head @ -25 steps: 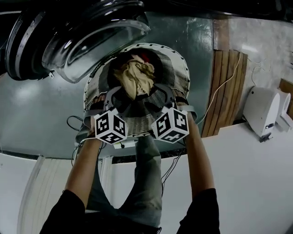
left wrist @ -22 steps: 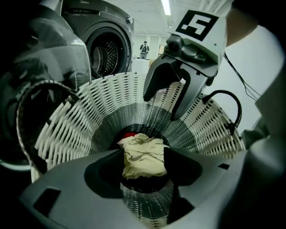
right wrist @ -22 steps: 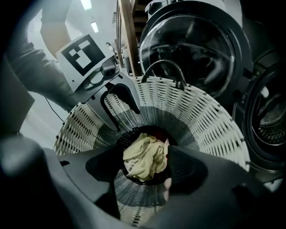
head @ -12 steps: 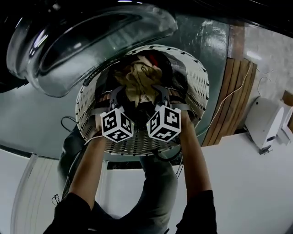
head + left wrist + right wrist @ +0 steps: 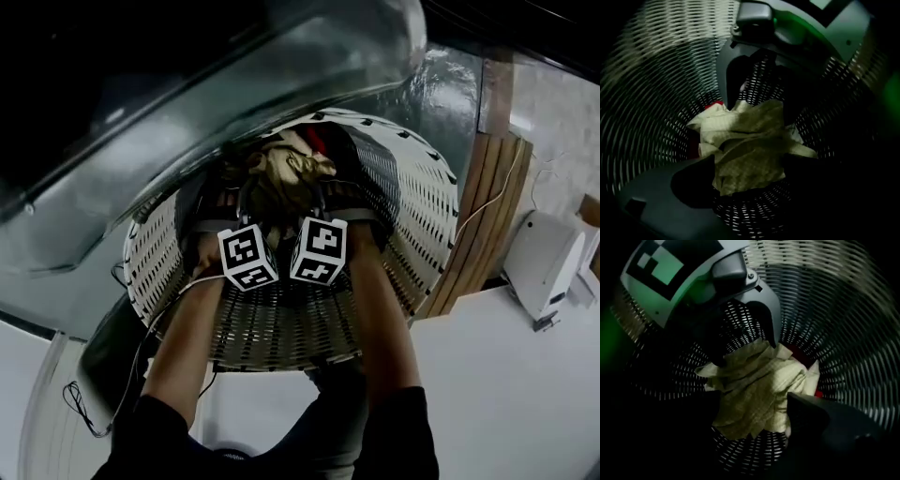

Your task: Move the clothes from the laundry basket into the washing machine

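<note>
My left hand-held gripper (image 5: pixel 747 176) and right hand-held gripper (image 5: pixel 754 416): jaws opening, nothing gripped. Crumpled beige cloth (image 5: pixel 750 140) straight below, between both, in white slatted plastic laundry basket (image 5: pixel 281 328).

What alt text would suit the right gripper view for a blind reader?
A crumpled beige cloth lies at the bottom of a white slatted laundry basket, between the opening jaws of the right gripper. The left gripper shows at the upper left, its opening jaws astride the same cloth. Some red fabric shows behind.
</note>
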The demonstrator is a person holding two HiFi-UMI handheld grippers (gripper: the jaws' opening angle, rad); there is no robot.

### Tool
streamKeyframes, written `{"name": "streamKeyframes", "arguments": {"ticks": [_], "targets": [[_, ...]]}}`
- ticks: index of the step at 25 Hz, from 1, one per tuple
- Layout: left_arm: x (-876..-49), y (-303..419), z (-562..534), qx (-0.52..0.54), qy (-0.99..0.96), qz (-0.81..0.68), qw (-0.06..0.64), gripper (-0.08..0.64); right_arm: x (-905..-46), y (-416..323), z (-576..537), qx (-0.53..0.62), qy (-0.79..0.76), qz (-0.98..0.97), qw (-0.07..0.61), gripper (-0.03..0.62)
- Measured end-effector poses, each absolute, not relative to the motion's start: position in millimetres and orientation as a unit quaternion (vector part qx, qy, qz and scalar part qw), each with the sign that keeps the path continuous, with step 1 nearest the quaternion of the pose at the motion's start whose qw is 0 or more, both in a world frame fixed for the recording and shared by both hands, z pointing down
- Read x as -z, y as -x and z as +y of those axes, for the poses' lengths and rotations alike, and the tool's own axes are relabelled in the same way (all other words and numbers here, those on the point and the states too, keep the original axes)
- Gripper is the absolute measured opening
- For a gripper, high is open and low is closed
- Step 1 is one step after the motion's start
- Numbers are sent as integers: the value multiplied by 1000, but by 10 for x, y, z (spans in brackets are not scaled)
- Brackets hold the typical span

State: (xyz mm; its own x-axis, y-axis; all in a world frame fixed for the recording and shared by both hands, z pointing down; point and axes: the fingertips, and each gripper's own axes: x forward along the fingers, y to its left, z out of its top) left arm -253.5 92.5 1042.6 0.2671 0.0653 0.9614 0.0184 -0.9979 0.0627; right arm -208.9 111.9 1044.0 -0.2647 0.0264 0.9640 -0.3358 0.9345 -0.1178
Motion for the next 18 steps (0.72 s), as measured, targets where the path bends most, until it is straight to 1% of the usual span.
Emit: {"name": "streamKeyframes", "arguments": {"ticks": [1,2,5,8,9,10,12,13,15,18], "targets": [[-10485,2555,931,-613,-790,30,11,462,-10515,2106,1107,-148,-102,-780,599,482],[-10531,2564,933,-617,-786,30,10,469,-10572,2121,1084,-146,-109,-779,599,511],[-10677,2593,951,-623,-782,29,9,476,-10714,2170,1123,-158,-120,-775,600,505],[-10887,2579,950,-630,-776,37,3,464,-10880,2130,1184,-166,-117,-768,607,425],[-10945,2569,950,-633,-773,44,8,427,-10921,2111,1175,-161,-119,-768,608,386],[-10985,2565,959,-636,-770,51,17,354,-10950,2094,1170,-158,-120,-768,610,322],[-11000,2559,984,-637,-768,57,33,214,-10958,2081,1180,-157,-125,-768,608,229],[-10975,2553,982,-635,-770,53,40,160,-10934,2084,1176,-158,-129,-769,605,173],[-10873,2546,953,-628,-775,43,53,124,-10831,2092,1143,-161,-139,-774,596,117],[-10609,2543,903,-620,-782,27,60,114,-10574,2100,1075,-165,-144,-779,587,94]]}}
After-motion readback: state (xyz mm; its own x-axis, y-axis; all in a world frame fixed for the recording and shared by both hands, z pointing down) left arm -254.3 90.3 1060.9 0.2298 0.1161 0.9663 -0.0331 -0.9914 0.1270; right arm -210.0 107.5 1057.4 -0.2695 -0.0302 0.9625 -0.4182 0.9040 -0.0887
